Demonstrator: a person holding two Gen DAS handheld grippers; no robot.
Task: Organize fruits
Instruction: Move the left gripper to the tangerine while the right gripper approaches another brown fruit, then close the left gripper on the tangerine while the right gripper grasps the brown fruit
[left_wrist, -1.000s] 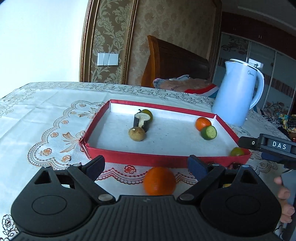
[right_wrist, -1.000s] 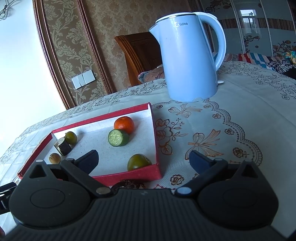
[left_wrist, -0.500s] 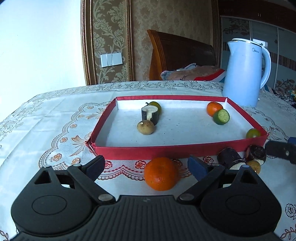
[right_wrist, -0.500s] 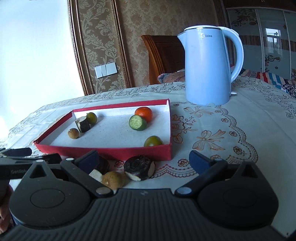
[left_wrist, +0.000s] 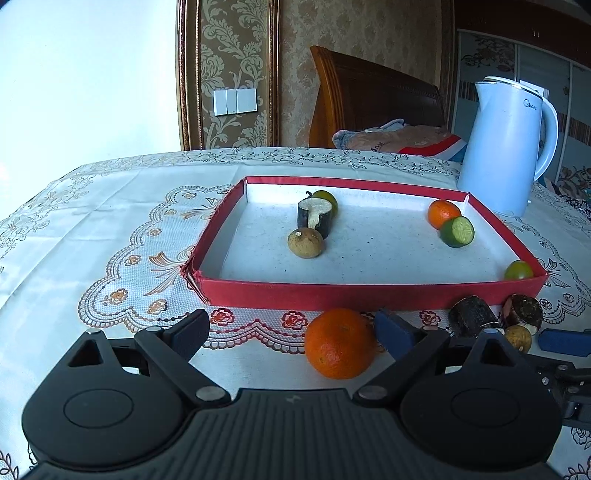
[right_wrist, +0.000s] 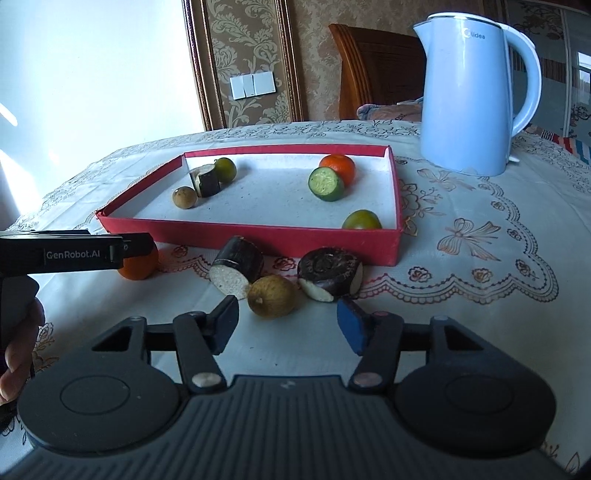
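White lace-patterned tablecloth (left_wrist: 92, 236) covered the table, with a pale blue kettle (right_wrist: 469, 96) standing well behind a red tray (left_wrist: 369, 293). The tray already held six pieces, probably because it served as the collecting place: two dark green fruits, a small orange, a cut green piece, a dark chunk and a small brown fruit. Outside its near wall lay an orange (left_wrist: 338, 343), two dark cut chunks (right_wrist: 238, 267) and a brown fruit (right_wrist: 271, 295), likely awaiting sorting. The left gripper (left_wrist: 291, 330) hovered low with its jaws wide apart, the orange just inside its right finger, nothing clamped. The right gripper (right_wrist: 286, 321) likewise stood open and empty, the brown fruit between its fingertips.
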